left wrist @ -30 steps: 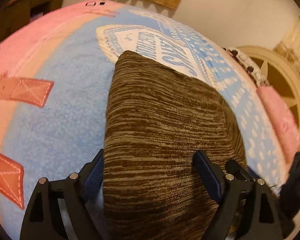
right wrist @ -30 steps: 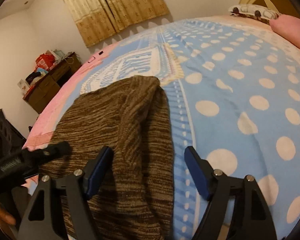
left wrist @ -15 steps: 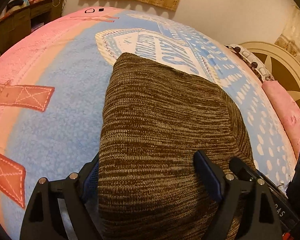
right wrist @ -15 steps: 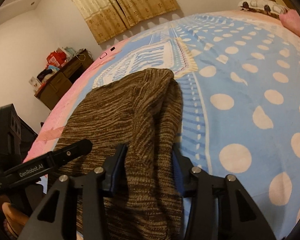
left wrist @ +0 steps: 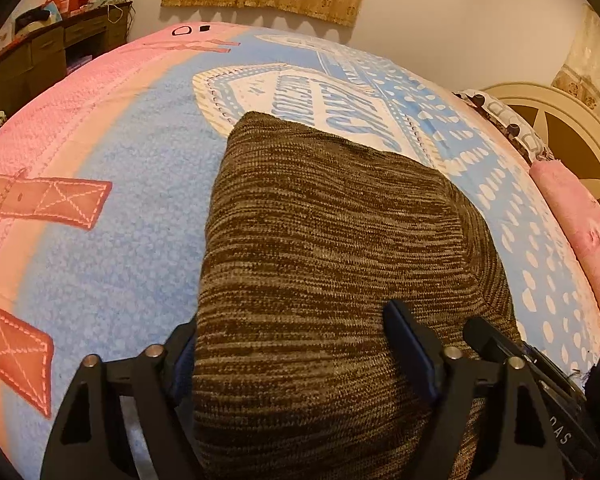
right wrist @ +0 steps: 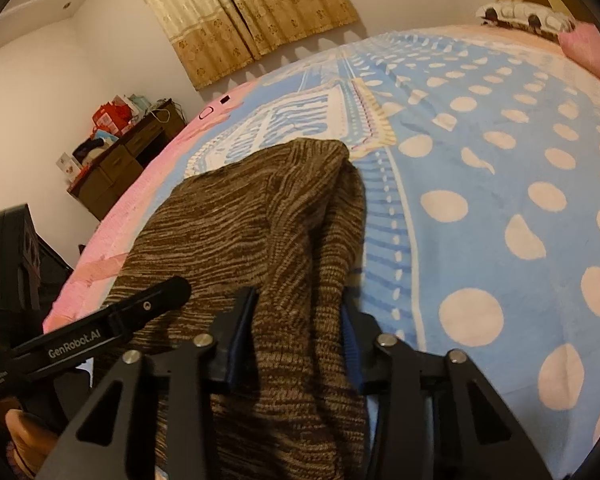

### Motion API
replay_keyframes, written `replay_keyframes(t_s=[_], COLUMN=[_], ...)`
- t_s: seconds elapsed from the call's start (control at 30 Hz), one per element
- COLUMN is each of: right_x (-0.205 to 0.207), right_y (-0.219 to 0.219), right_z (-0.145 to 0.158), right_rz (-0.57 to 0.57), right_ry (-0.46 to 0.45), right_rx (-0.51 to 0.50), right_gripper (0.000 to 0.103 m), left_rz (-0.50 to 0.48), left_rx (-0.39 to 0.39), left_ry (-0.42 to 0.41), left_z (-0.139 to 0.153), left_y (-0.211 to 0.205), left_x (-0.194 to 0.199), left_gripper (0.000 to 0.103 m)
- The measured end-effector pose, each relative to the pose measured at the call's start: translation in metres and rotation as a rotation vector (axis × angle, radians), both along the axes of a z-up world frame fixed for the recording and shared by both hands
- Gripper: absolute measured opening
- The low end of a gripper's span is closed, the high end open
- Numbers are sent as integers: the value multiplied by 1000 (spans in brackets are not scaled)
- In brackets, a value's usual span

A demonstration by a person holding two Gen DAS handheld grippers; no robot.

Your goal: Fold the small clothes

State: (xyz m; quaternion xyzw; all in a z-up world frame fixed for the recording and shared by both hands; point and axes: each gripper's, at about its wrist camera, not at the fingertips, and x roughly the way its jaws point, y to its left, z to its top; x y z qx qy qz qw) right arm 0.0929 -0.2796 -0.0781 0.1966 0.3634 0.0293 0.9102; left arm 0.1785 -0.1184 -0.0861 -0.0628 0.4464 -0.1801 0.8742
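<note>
Right wrist view: the right gripper (right wrist: 296,336) was angled downward, its jaws just narrowed onto the brown knit garment (right wrist: 260,216) at 6 o'clock — the left gripper (left wrist: 296,344) was spread wide, closing across the garment's near edge.

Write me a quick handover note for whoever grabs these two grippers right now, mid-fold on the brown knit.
Right gripper: jaws just closed, pinching a bunched ridge of the brown knit garment at its near right edge.
Left gripper: jaws have been closing but stand wide, straddling the near left part of the knit; no firm pinch visible.
The garment lies on the blue polka-dot blanket, far end toward the printed panel.
Done: both near corners reached, right one gripped.
Left: close the left gripper, then probably lift both and carry the near edge over to the far edge.
</note>
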Motion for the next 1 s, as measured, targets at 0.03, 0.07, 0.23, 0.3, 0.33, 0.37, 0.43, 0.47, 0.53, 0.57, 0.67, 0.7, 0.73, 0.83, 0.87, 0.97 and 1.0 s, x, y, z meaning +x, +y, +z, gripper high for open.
replay_keyframes(t_s=[0.03, 0.07, 0.23, 0.3, 0.33, 0.37, 0.43, 0.47, 0.53, 0.57, 0.67, 0.7, 0.73, 0.83, 0.87, 0.97, 1.0], right_x=[0, 0, 1, 2, 3, 3, 3, 3, 2, 2, 2, 1, 2, 0, -1, -3, -4], right_y=[1, 4, 13, 13, 13, 13, 12, 12, 13, 13, 13, 14, 14, 17, 19, 22, 23], right_z=[1, 2, 5, 4, 4, 3, 3, 3, 2, 2, 2, 2, 2, 4, 5, 9, 10], right_rz=[2, 6, 4, 3, 3, 3, 4, 3, 2, 2, 1, 1, -1, -9, -11, -11, -12], right_ry=[-3, -9, -22, -23, -23, -23, -21, -20, -20, -20, -22, -21, -22, -30, -35, -63, -73], right_rx=[-12, -27, -101, -100, -99, -99, -97, -95, -94, -95, -99, -99, -106, -143, -157, -191, -197], right_gripper=[35, 32, 29, 29, 29, 29, 30, 30, 30, 30, 30, 30, 30, 28, 27, 24, 24], left_rz=[3, 2, 2, 2, 3, 5, 8, 11, 12, 12, 13, 12, 9, -1, -7, -19, -20], left_rx=[-1, -3, 0, 13, 20, 24, 29, 31, 37, 38, 47, 54, 66, 94, 100, 105, 102], left_ry=[-2, -3, -21, -33, -37, -39, -41, -42, -46, -47, -49, -52, -58, -77, -84, -92, -91], left_z=[0, 1, 3, 3, 3, 3, 3, 3, 3, 4, 5, 5, 7, 11, 13, 18, 19], left_y=[1, 1, 2, 0, -1, -2, -3, -3, -4, -4, -6, -7, -9, -12, -12, -12, -12], left_x=[0, 0, -3, -5, -5, -5, -5, -6, -6, -6, -7, -7, -8, -11, -13, -16, -17], left_gripper=[75, 71, 56, 55, 55, 55, 55, 55, 55, 55, 55, 54, 53, 42, 38, 34, 33])
